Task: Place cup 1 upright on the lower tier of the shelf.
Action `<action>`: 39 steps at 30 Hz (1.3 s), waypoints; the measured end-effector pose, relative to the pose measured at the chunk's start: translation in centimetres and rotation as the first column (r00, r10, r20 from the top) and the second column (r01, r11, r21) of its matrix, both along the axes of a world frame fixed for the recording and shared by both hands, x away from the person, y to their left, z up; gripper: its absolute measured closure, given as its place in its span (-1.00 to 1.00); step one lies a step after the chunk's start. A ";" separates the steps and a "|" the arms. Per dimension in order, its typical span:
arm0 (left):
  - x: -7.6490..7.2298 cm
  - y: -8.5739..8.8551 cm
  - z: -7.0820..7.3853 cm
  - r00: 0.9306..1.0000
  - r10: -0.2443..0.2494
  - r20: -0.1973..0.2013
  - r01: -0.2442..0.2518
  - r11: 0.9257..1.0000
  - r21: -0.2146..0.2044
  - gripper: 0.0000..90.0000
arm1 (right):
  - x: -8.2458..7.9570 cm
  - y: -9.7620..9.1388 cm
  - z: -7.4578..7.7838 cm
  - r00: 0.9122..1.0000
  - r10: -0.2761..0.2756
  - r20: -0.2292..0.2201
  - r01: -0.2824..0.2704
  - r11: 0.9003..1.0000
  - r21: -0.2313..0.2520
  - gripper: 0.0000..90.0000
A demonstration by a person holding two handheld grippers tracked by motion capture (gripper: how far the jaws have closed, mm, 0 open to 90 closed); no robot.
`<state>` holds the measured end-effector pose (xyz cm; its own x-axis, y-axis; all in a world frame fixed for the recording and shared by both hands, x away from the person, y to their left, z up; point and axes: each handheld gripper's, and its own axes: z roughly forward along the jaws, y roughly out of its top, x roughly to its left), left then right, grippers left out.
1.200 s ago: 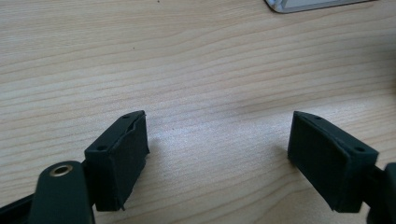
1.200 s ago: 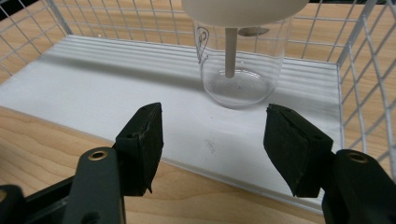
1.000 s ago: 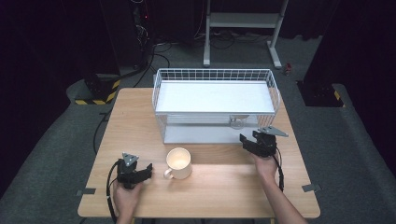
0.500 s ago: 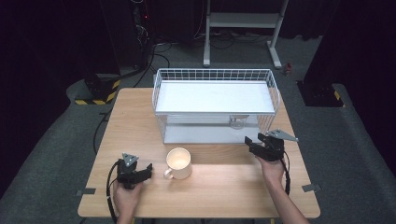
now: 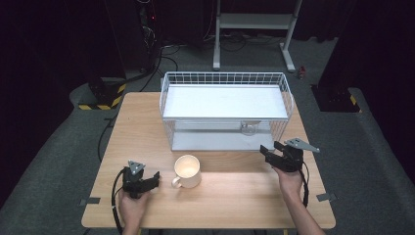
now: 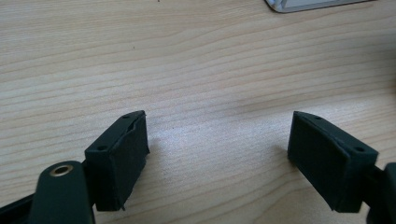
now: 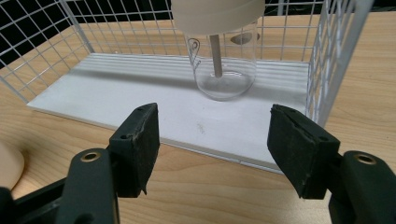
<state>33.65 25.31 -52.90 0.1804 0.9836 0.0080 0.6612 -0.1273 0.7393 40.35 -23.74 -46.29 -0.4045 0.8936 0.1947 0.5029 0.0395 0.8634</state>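
Note:
A cream mug (image 5: 187,170) stands on the wooden table (image 5: 235,196), handle toward the near left; its edge also shows in the right gripper view (image 7: 8,164). A clear tumbler with a cream lid (image 7: 220,51) stands on the lower shelf of a white wire rack (image 5: 225,78), near its right end (image 5: 248,128). My right gripper (image 5: 272,150) (image 7: 215,140) hovers just in front of the rack's right corner, facing the tumbler. Its jaws have just been opening and nothing is between them. My left gripper (image 5: 152,180) (image 6: 217,149) rests open over bare wood, left of the mug.
The rack's wire wall (image 7: 334,56) stands close to my right jaw, and its white base plate (image 7: 140,100) lies ahead. Black cables and a metal stand (image 5: 254,29) are on the dark floor behind the table. Bare wood lies between the mug and my right hand.
My right gripper has drifted to the right, away from the rack's front, with its jaws spread wider. The left gripper and the mug have not moved.

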 end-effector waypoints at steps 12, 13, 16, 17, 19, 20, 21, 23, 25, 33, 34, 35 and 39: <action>0.0 0.0 0.0 1.000 0.000 0.001 0.000 1.000 0.000 -0.54 | -1.0 -1.2 0.0 1.000 -0.004 0.008 0.004 1.000 0.004 -0.26; 0.0 0.0 0.0 1.000 0.003 0.002 -0.003 1.000 -0.003 -0.54 | -1.1 -1.3 0.1 1.000 -0.004 0.009 0.004 1.000 -0.001 -0.27; 0.0 0.0 0.0 1.000 0.002 0.002 -0.002 1.000 -0.003 -0.54 | -1.5 -1.6 0.2 1.000 -0.009 0.014 0.009 1.000 0.003 -0.28; 0.0 0.0 0.0 1.000 0.003 0.003 -0.003 1.000 -0.003 -0.54 | -1.6 -1.8 0.3 1.000 -0.008 0.019 0.008 1.000 0.005 -0.28; 0.0 0.0 0.0 1.000 0.003 0.003 -0.003 1.000 -0.003 -0.54 | -1.8 -1.9 0.3 1.000 -0.009 0.025 0.009 1.000 0.003 -0.28; 0.0 0.0 0.0 1.000 0.003 0.003 -0.003 1.000 -0.003 -0.54 | -1.9 -2.0 0.3 1.000 -0.008 0.024 0.008 1.000 0.004 -0.29; 0.0 0.0 0.0 1.000 0.003 0.003 -0.003 1.000 -0.003 -0.54 | -2.0 -2.0 0.3 1.000 -0.007 0.023 0.007 1.000 0.004 -0.29; 0.0 0.0 0.0 1.000 0.003 0.002 -0.003 1.000 -0.003 -0.54 | -2.2 -2.1 0.3 1.000 -0.004 0.026 0.004 1.000 -0.002 -0.29; 0.0 0.0 0.0 1.000 0.001 0.001 -0.001 1.000 -0.001 -0.54 | -2.3 -2.2 0.2 1.000 -0.002 0.026 0.002 1.000 -0.002 -0.31; 0.0 0.0 0.0 1.000 0.000 0.000 0.000 1.000 0.000 -0.54 | -3.0 -2.3 0.4 0.999 0.016 0.052 -0.015 1.000 -0.011 -0.33; 0.0 0.0 0.0 1.000 0.000 0.000 0.000 1.000 0.000 -0.54 | -3.1 -2.4 0.5 0.998 0.016 0.055 -0.016 1.000 -0.007 -0.33; 0.0 0.0 0.0 1.000 0.000 0.000 0.000 1.000 -0.001 -0.54 | -3.2 -2.5 0.5 0.998 0.016 0.059 -0.016 1.000 -0.002 -0.33; 0.0 0.0 0.0 1.000 -0.001 0.000 0.001 1.000 -0.001 -0.54 | -3.5 -2.9 0.6 0.998 0.019 0.060 -0.019 1.000 -0.001 -0.34</action>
<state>33.62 25.30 -52.90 0.1813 0.9834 0.0073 0.6611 -0.1274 0.7394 36.83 -26.66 -45.74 -0.4324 0.8857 0.1688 0.4489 0.0492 0.8922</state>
